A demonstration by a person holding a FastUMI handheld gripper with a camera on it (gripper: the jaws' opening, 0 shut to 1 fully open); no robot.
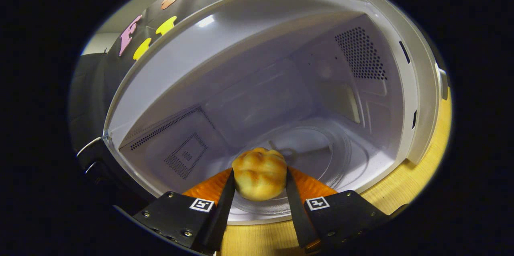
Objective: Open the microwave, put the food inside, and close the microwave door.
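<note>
A hand-held gripper (260, 189) clamps a golden bun (260, 179) between its two black fingers (223, 204), one pressing on each side. The bun sits at the fingertips, at 12 o'clock from the gripper's body, held just inside the open microwave (417, 87) above the near edge of its glass turntable (321, 147). The white cavity stretches on beyond the bun, with perforated vents at 10 o'clock and 2 o'clock from it. The microwave stands on a light wooden surface (425, 167), seen at 4 o'clock from the bun.
</note>
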